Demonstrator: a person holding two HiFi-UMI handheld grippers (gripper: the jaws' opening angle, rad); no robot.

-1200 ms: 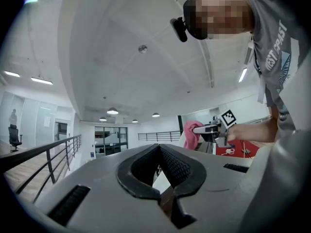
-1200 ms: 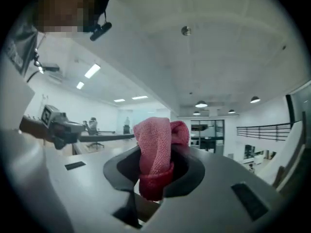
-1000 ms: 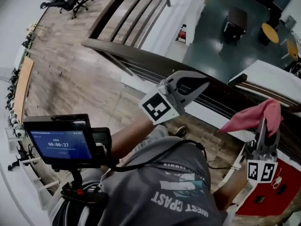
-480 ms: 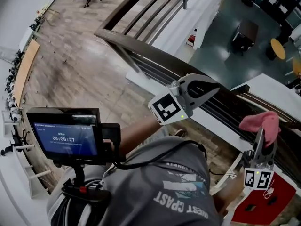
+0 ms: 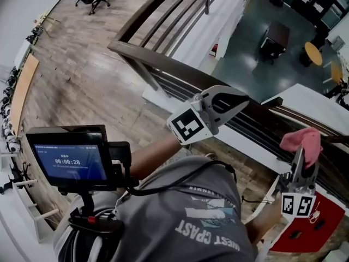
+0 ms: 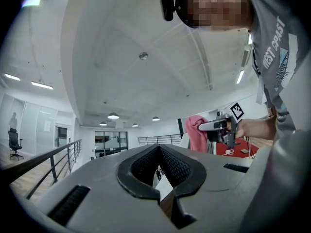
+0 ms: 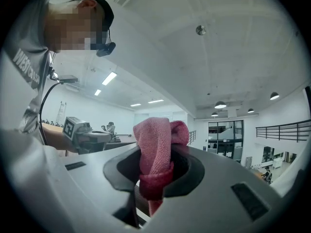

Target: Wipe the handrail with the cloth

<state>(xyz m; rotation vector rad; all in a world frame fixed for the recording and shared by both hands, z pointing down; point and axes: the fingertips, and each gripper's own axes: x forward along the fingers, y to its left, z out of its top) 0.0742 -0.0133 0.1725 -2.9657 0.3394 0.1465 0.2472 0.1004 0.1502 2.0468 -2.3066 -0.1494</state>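
Two hand-held tools were in view, with one cloth and one handrail. The left tool, just off the head view's centre toward 2 o'clock, had its dark ribbed pads meeting at the tips with nothing between them. The right tool, at 4 o'clock, was clamped on the single pink woven cloth, which bunched up out of its jaws. That cloth stood over the one dark brown wooden handrail, which ran from 11 o'clock across to 3 o'clock; whether they touched could not be told. One dark screen with a blue timer display sat at 8 o'clock.
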